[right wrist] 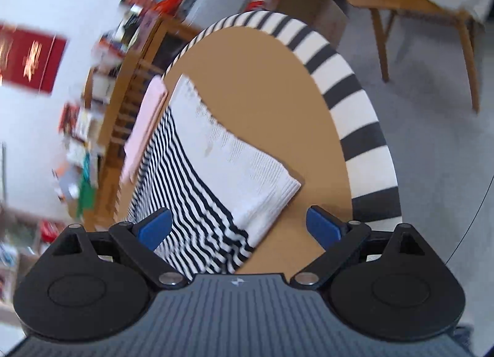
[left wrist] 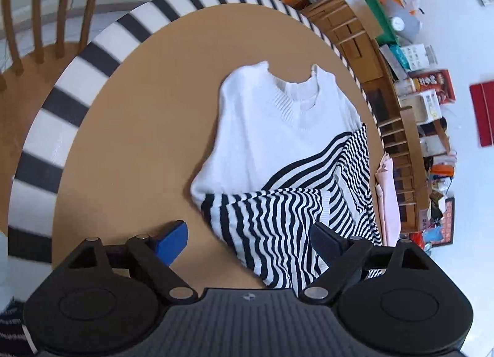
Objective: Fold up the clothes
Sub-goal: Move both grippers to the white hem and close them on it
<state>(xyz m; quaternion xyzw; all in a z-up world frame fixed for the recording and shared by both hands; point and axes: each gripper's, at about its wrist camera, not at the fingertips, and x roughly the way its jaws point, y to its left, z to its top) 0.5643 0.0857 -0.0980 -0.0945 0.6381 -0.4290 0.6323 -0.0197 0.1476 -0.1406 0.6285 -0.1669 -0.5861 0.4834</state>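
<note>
**Both jaws apart over the sweater**

I see the table (left wrist: 129, 128) bearing the sweater (left wrist: 278, 140), its striped hem cut off beneath my left gripper (left wrist: 247, 242). My right gripper (right wrist: 237, 227) gapes too, sweater between its fingers; that view is blurred.

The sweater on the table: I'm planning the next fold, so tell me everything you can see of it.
The sweater looks like a soft knit, plain white over the chest and shoulders, with a ribbed round collar, and black-and-white striped lower down. It lies flat on the brown table, collar pointing away from the left camera. Its sides are folded inward, a striped layer lying over the body. A white ribbed end shows in the right view. A pale pink cloth lies beside it. Neither hand-held gripper grips it.
</note>
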